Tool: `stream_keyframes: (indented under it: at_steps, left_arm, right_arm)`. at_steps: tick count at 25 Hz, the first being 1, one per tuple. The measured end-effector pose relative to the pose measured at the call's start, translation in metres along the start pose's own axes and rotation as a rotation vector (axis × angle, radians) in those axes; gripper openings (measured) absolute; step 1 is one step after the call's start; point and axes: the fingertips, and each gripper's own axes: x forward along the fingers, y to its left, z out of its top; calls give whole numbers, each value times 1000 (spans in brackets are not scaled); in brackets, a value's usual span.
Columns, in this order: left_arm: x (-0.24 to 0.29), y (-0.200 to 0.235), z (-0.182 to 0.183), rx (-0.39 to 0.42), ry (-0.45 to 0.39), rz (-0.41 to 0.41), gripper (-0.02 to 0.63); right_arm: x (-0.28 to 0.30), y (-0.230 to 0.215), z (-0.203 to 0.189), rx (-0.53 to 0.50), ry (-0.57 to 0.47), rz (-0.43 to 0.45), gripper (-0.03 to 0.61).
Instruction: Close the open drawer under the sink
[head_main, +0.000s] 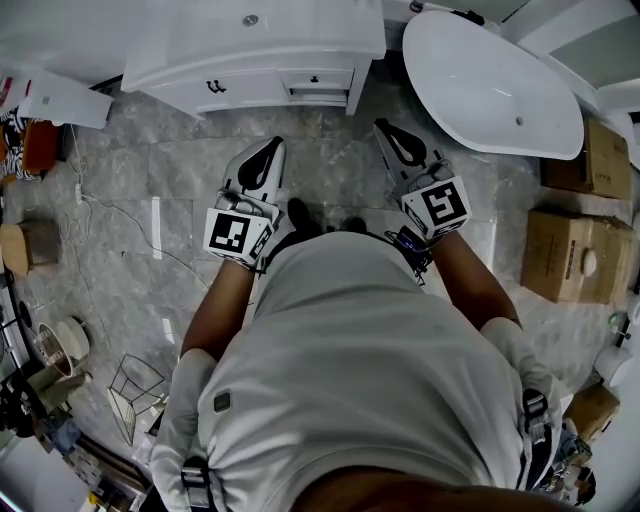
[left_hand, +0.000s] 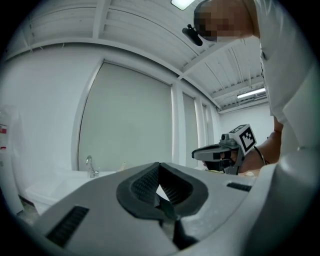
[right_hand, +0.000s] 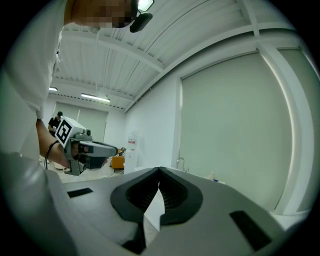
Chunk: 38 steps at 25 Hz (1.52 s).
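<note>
**Item: drawer (head_main: 318, 84).** White, set in the right half of the white cabinet (head_main: 190, 90), below the sink (head_main: 228, 28) and its counter (head_main: 330, 30). In the head view it sits at the top centre, at 12 o'clock from the person. It appears to stand slightly out from the cabinet face, though the steep angle makes the amount hard to judge. Its long axis runs from 9 to 3 o'clock, with the front and its small dark handle facing 6 o'clock. A closing push would therefore go toward 12 o'clock.

**Item: left tool (head_main: 268, 152).** Held level over the grey tiled floor (head_main: 330, 170). The drawer lies between 1 and 2 o'clock from its tip, near but apart. Its own view shows the jaws brought together at the tips (left_hand: 159, 167) with nothing between them.

**Item: right tool (head_main: 388, 133).** Held level, at 3 o'clock from the left tool. The drawer lies at about 10 o'clock from its tip, near but apart. Its own view shows the jaws closed (right_hand: 159, 172) and carrying nothing.

**Relation.** The drawer front sits between the lines of the two tools. Neither is clearly nearer and neither touches it. Judgement: either closed tip could serve as a pusher once brought square to the front.

**Surroundings.** A white bathtub (head_main: 490, 85) lies at 3 o'clock from the cabinet. Cardboard boxes (head_main: 570, 250) stand beyond it at 4 o'clock, well apart from the drawer.
</note>
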Motion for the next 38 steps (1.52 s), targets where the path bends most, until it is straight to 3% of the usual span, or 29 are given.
stream_keyframes:
  at_steps: [5,13,38]
  left_arm:
    - [4,-49,-2,-23,-3,1,8]
    - [-5,-100,11,4,-38,19,8]
    - [-35,-113,15,-4,-54,56,8]
  right_arm:
    - [-55,-9,-2,8,-9,11,25]
    - [-105,-8,-18,-8,12,44,25]
    - [-124,25,1,-10,-50,75,25]
